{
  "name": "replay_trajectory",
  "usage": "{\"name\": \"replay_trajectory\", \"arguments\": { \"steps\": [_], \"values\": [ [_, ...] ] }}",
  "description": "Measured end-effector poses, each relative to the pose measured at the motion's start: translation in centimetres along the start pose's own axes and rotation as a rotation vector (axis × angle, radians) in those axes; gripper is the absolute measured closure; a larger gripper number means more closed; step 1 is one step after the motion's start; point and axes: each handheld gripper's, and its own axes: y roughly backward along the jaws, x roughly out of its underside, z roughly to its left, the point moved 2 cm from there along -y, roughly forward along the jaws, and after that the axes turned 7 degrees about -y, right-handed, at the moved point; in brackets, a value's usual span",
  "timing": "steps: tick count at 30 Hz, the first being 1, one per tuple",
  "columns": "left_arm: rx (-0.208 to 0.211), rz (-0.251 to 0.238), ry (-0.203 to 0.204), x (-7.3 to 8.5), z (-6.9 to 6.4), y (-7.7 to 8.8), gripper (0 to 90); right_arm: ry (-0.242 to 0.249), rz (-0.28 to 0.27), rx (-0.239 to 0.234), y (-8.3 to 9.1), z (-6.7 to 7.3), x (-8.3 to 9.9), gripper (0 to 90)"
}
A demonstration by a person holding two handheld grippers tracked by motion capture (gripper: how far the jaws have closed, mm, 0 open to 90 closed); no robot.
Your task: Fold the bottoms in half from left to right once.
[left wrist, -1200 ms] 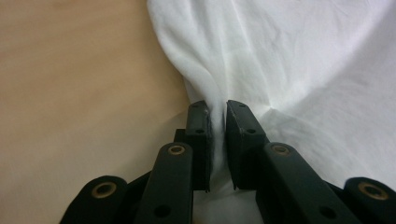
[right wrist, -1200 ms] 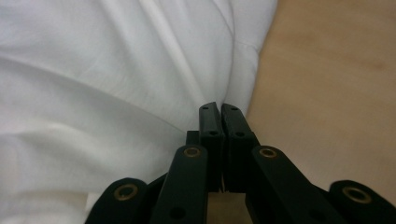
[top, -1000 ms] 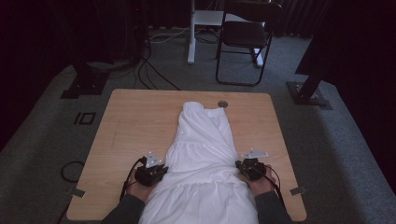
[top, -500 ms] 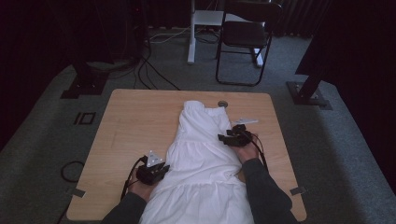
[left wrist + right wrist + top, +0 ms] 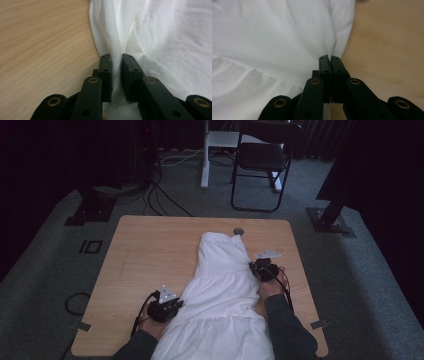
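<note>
White cotton fills most of what I see: a long white gathered dress point(image 5: 220, 300) lies lengthwise down the middle of the pale wooden table point(image 5: 150, 250), bodice toward the far edge, skirt spilling over the near edge between my forearms. My left gripper point(image 5: 116, 75) sits at the dress's left side near the near edge, its 2 black jaws pinching a raised fold of the skirt, with cloth visibly bunched between the pads. My right gripper point(image 5: 329, 75) is farther up, on the dress's right edge about level with the waist seam; its jaws have just sprung apart and snapped back, and now stand pressed almost together with a thin edge of fabric caught between them, right where the cloth meets bare wood. I judge the staggered holds serve a fold: the left pins the skirt low while the right takes a fresh bite higher, ready to carry that side across.
</note>
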Motion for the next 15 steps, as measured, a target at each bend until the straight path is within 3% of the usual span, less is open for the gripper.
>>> {"name": "replay_trajectory", "arguments": {
  "steps": [2,4,7,12,15],
  "values": [
    [0.016,0.007,-0.006,0.1,-0.5,0.2,79.8,-0.032,0.045,-0.022,-1.6,-0.2,1.3,87.5],
    [0.046,0.029,-0.016,0.1,-0.8,0.5,79.3,-0.038,0.048,-0.031,-2.2,0.0,1.8,87.1],
    [0.066,0.038,-0.018,-0.1,-0.8,0.7,65.9,-0.024,0.057,-0.027,-2.3,0.3,1.7,87.2],
    [0.011,-0.08,0.0,-4.3,1.9,2.0,55.6,-0.041,0.058,-0.036,-2.3,0.2,1.7,87.1],
    [0.005,-0.09,0.012,-7.8,3.8,0.3,53.2,-0.04,0.055,-0.037,-2.4,0.3,1.7,87.1]
  ]
}}
